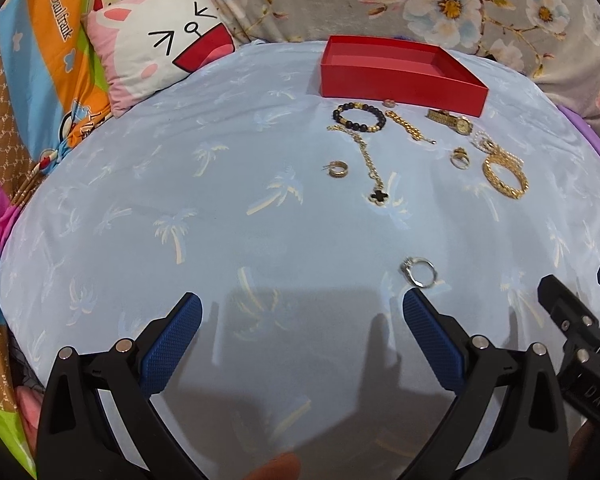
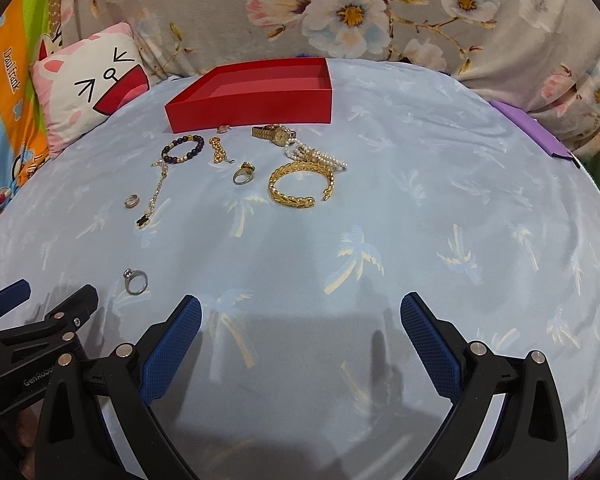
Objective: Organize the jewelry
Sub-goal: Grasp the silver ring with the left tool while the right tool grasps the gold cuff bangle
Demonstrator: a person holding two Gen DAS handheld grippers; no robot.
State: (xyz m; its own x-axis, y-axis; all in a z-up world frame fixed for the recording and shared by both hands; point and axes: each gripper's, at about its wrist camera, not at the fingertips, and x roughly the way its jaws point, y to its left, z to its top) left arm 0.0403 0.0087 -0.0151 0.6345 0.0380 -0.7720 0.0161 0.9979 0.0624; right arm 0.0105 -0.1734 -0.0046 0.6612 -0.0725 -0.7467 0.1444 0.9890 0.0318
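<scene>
Both grippers hang open and empty — the silver ring lies flat on the blue sheet just ahead of the left gripper, off its right fingertip, nearer it than the right gripper, well short of the red box.

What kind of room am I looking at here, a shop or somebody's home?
Most likely a home bedroom. The jewelry lies on a pale blue palm-print bedsheet, with a pink cartoon-face cushion and grey floral bedding behind the open red cardboard box.
</scene>
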